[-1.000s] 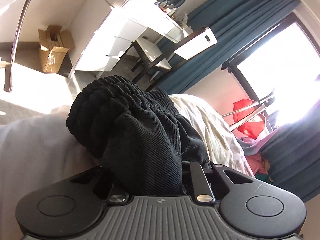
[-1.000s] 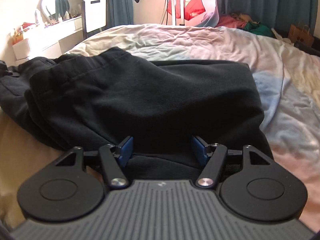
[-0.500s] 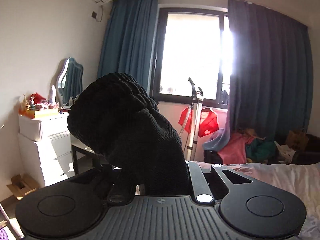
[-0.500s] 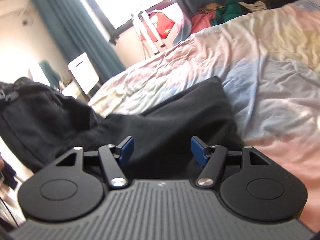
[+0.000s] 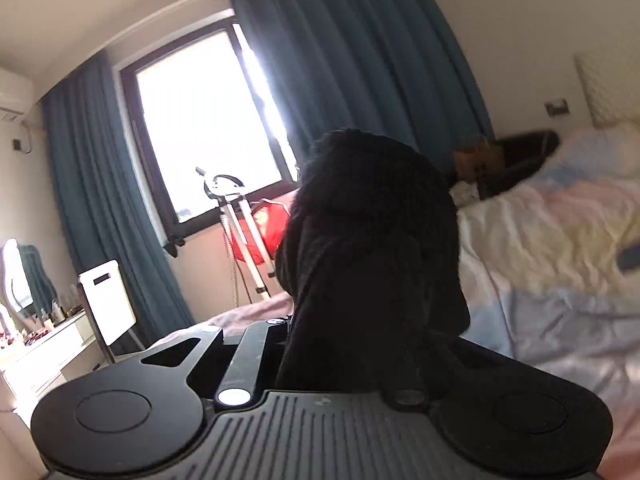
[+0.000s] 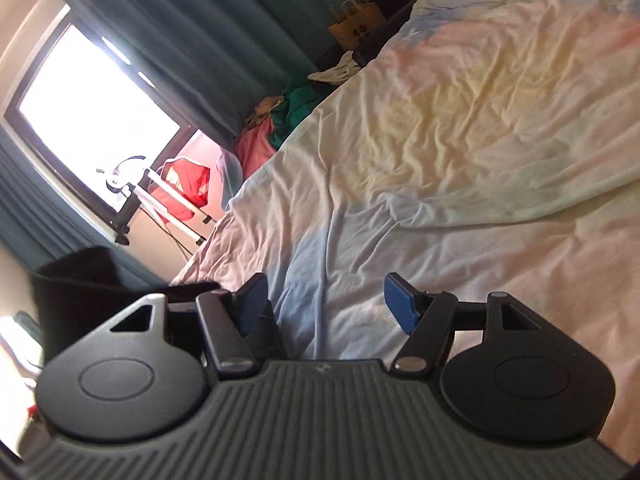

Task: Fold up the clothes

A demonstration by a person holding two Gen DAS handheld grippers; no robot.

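A black garment (image 5: 372,240) bunches up in front of the left wrist camera. My left gripper (image 5: 340,332) is shut on it; the cloth hides both fingertips. It is held in the air, with the bed (image 5: 560,260) to the right. In the right wrist view the same black garment (image 6: 80,280) hangs at the far left edge. My right gripper (image 6: 326,300) is open over the wrinkled pastel sheet (image 6: 440,160), with nothing between its blue pads (image 6: 400,306).
Blue curtains (image 5: 360,60) frame a bright window (image 5: 200,128). A metal stand with a red garment (image 6: 180,188) stands below it. A clothes pile (image 6: 280,120) and paper bag (image 6: 354,24) lie beside the bed. A white chair (image 5: 106,300) and dresser are at left.
The left gripper swung the black garment from over the floor side up towards the window and bed while rolling. The right gripper rolled and moved off the garment to bare sheet.
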